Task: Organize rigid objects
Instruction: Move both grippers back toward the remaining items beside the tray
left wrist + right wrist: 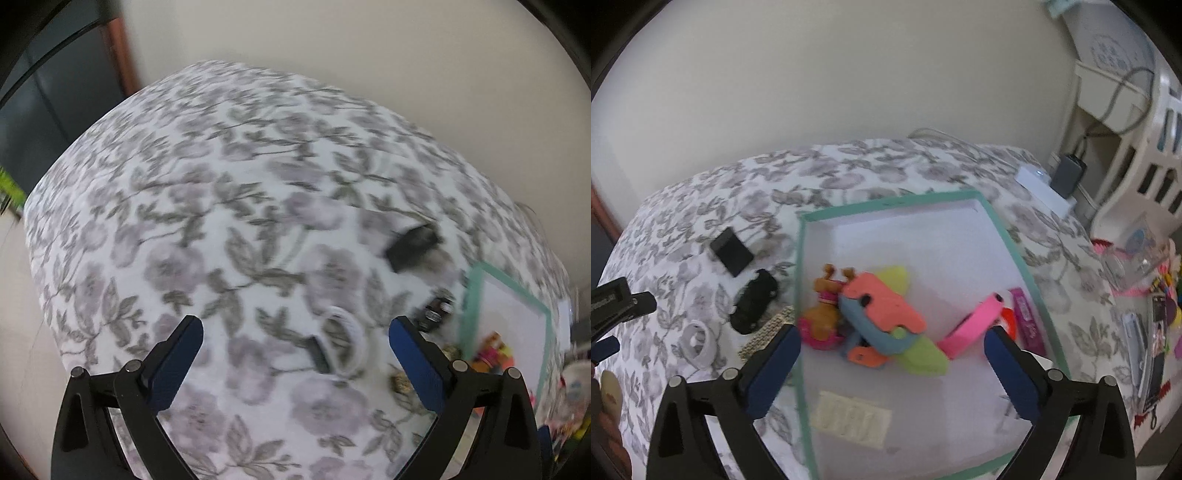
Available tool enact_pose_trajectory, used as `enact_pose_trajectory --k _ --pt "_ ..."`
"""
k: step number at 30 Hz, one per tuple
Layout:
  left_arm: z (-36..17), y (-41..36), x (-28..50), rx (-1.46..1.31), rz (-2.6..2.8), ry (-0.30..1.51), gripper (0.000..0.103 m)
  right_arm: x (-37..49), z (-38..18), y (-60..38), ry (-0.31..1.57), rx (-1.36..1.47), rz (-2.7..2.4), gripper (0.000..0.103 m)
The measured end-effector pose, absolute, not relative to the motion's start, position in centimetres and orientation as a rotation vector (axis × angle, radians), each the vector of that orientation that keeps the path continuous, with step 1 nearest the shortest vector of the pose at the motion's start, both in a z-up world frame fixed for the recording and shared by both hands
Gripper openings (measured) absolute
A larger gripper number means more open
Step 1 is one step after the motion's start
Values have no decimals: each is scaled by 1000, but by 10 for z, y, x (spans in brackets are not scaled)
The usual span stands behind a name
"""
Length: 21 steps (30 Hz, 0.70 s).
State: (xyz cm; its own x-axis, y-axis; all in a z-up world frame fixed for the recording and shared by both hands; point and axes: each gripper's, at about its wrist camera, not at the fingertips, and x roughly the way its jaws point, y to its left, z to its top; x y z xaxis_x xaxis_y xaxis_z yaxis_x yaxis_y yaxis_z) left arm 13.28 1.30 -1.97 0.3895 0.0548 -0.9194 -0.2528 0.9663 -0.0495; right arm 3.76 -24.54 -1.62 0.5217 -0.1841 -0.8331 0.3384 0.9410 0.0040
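Left tongs [295, 345]: mine, released, jaws spread wide with nothing between them, hanging over the flowered cloth [192, 206].
Clear ring [343, 341]: on the cloth, just inside my left tongs' right jaw; blurred.
Black square [732, 252]: flat on the cloth, left of the box.
Black toy car [754, 301]: on the cloth just below the square, close to the box's left wall.
Box [801, 266]: white inside with a green rim, open on the cloth.
Right tongs [892, 350]: mine, released, jaws wide and empty, above the box.
Toys in the box: an orange, blue and yellow-green toy [886, 314] in the middle, a small brown figure [823, 314] touching its left side.
Pink band [975, 321]: right of the toy, near the box's right wall.
Cream card [851, 419]: flat on the box floor, near corner.
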Motion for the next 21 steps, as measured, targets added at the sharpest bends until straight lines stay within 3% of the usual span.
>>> enact_pose_trajectory --k 10,21 --pt "-36 65 136 -300 300 1190 101 54 -10 -189 916 159 -101 101" --pt "-65 33 146 -226 165 1286 101 65 -33 -173 990 163 -55 98"
